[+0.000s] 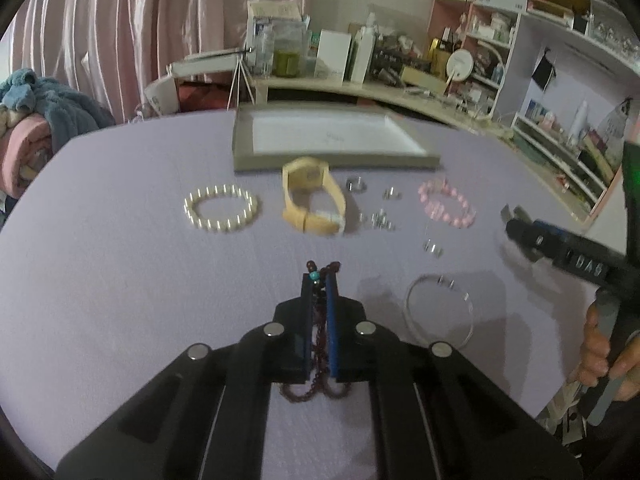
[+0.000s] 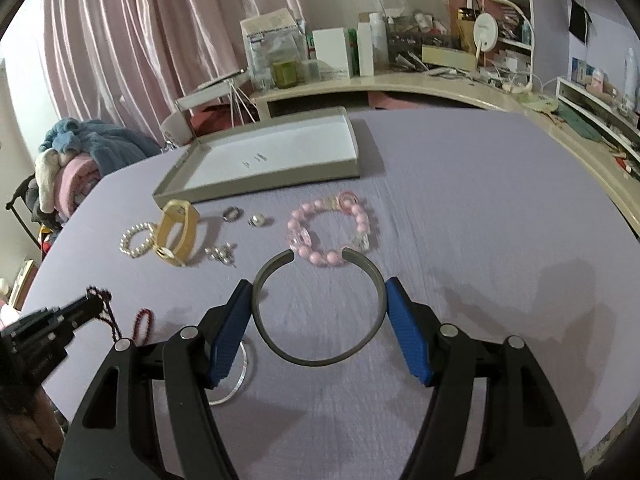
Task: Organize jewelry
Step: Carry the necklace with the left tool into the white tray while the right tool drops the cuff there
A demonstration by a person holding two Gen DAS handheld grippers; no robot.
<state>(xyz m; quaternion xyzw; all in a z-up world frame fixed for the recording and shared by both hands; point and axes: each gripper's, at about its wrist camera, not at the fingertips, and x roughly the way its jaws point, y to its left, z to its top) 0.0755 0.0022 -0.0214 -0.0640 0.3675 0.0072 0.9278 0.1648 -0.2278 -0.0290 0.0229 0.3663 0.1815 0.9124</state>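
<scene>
left gripper [image 1: 320, 280] is pinched tight on a dark red bead strand [image 1: 318, 344] with a turquoise bead, held above the lilac table [image 1: 120, 280]. right gripper [image 2: 320, 300] clamps a grey open cuff bangle [image 2: 320, 356] across its sides; white letters "das" show on its body. grey tray [image 2: 256, 182] lies far; pearl bracelet [image 1: 220, 210], beige watch [image 1: 312, 200], pink bracelet [image 2: 332, 236] lie between.

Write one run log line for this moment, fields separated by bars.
left tongs: shut on dark red bead string | right tongs: grip grey open metal cuff | grey tray: no jewelry seen
</scene>
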